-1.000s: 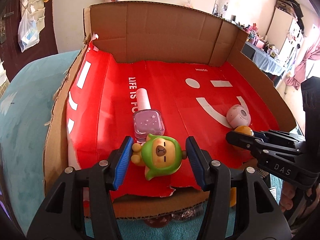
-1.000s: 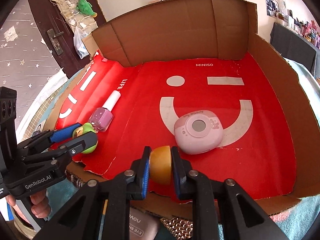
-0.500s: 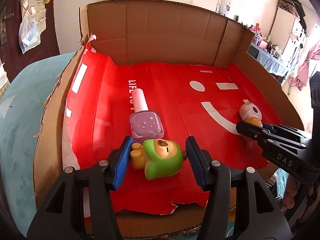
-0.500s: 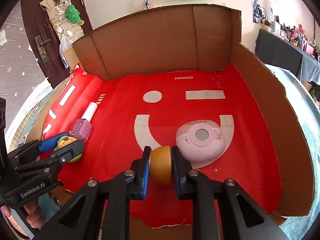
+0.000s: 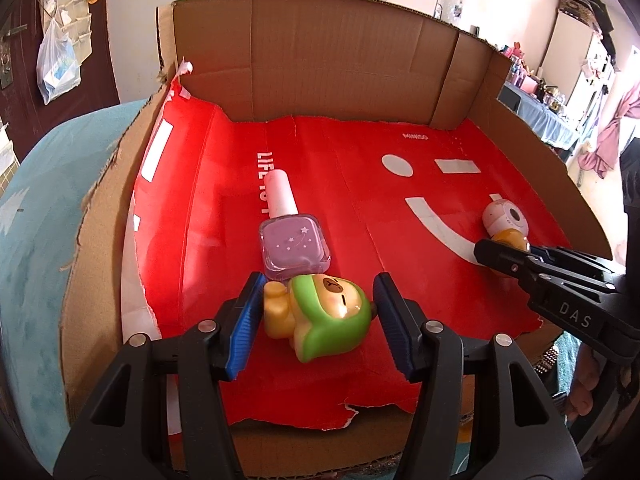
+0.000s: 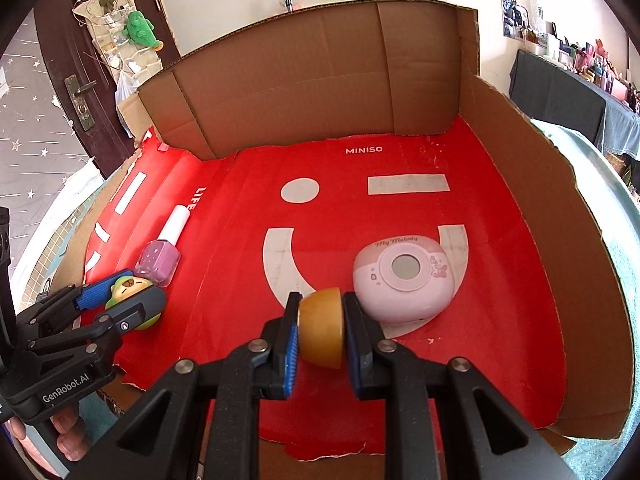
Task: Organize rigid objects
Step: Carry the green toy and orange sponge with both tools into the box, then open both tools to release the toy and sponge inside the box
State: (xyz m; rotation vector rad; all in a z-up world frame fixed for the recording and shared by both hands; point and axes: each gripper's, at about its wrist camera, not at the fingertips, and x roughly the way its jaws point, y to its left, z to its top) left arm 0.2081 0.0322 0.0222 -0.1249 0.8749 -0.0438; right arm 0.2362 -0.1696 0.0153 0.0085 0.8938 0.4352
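On the red paper (image 6: pixel 460 344) inside the cardboard box (image 6: pixel 320 80), the left gripper (image 5: pixel 316 316) stands apart around the bear toy (image 5: pixel 324 318) beside the purple bottle (image 5: pixel 295 248), while the right gripper (image 6: pixel 320 328) is clamped on the yellow ball (image 6: pixel 321 326) touching the pink camera (image 6: pixel 404 280), so letting go might send the ball rolling off.

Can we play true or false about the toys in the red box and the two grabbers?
1. The right gripper squeezes an orange piece. True.
2. The nail polish bottle stands upright. False: it lies flat, white cap pointing toward the back wall.
3. The green-hooded toy lies between the left gripper fingers. True.
4. The pink toy camera sits beside the nail polish. False: it is on the other side of the box, by the orange piece.
5. The box floor is blue. False: it is red.
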